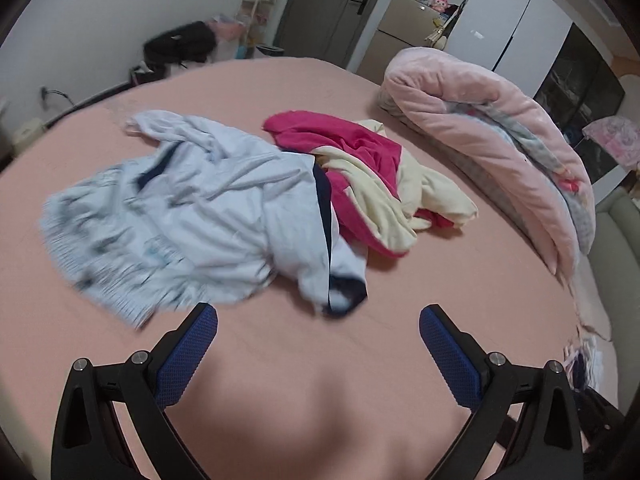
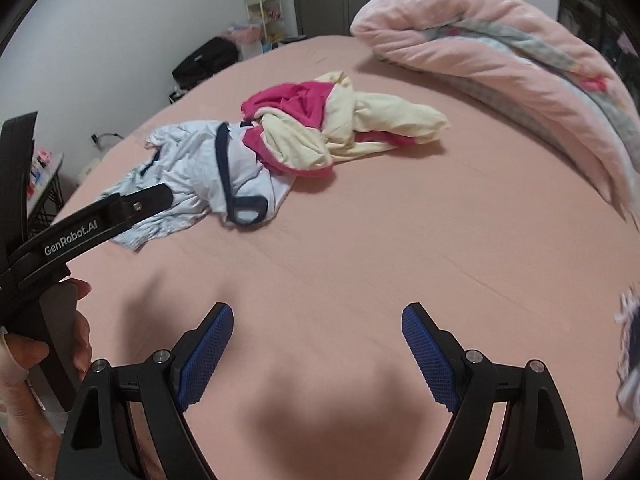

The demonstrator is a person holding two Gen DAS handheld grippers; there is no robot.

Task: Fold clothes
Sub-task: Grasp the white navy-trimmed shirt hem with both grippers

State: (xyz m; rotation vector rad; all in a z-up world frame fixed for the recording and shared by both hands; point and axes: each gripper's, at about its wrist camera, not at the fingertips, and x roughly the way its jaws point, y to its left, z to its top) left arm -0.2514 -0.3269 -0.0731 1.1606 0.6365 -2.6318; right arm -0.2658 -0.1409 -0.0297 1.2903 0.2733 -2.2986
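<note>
1. Blue-padded fingers of the left gripper [image 1: 318, 320] hang spread wide over the bare pink bedsheet [image 1: 280, 380], gripping nothing; its shadow falls on the sheet beneath.
2. Just ahead of those fingertips, and apart from them, lies a crumpled pale blue garment [image 1: 192, 216] with navy trim, its ribbed hem toward the left and a navy-edged opening nearest the gripper.
3. Touching that garment on its far right side is a bunched pink-and-cream garment [image 1: 372, 184], the two colours twisted together in a heap.
4. From the right wrist view, the right gripper [image 2: 318, 318] is likewise spread wide and empty above the sheet, well short of both garments, which lie farther up the bed and left of centre.
5. A hand [image 2: 40, 360] holds the left gripper's black handle at that view's left edge.
6. A folded pink plush blanket [image 1: 480, 136] lies along the bed's right side, apart from the clothes.
</note>
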